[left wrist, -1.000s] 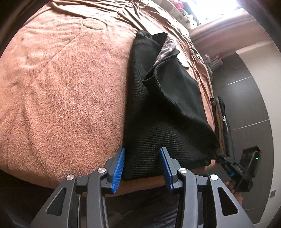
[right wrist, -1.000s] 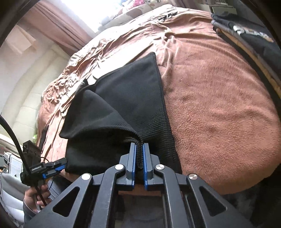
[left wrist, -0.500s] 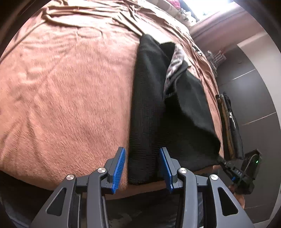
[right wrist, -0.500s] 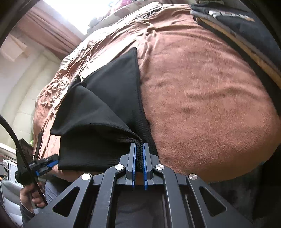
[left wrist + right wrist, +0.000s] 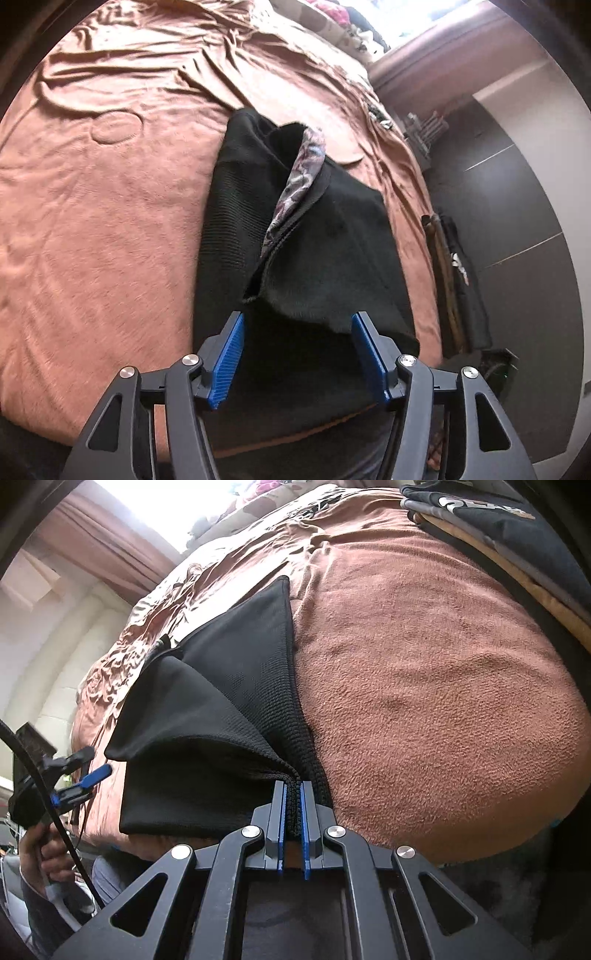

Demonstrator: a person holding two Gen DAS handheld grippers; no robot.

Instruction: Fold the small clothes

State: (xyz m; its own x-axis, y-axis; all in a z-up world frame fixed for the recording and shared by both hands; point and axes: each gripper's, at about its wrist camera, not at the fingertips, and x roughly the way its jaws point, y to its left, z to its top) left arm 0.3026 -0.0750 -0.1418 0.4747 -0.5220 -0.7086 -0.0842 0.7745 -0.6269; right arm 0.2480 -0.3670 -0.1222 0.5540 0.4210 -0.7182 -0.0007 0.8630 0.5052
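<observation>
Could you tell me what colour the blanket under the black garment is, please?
The blanket is a reddish brown, plain with no print; the right wrist view shows it best.

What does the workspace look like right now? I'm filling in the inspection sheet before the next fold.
Surface: bed under a brown fleece blanket, wrinkled toward the far end.
Job's things: black knit garment lying on the blanket, one flap raised, patterned lining showing.
Clutter: stack of folded dark clothes at the bed's far right edge.
Grippers: left hand-held gripper opening, pads clear of the cloth; right hand-held gripper shut on the garment's near edge.
Cables: black cable running by the left hand-held gripper.
Surroundings: curtain beside a bright window, dark tiled floor, padded headboard.
</observation>
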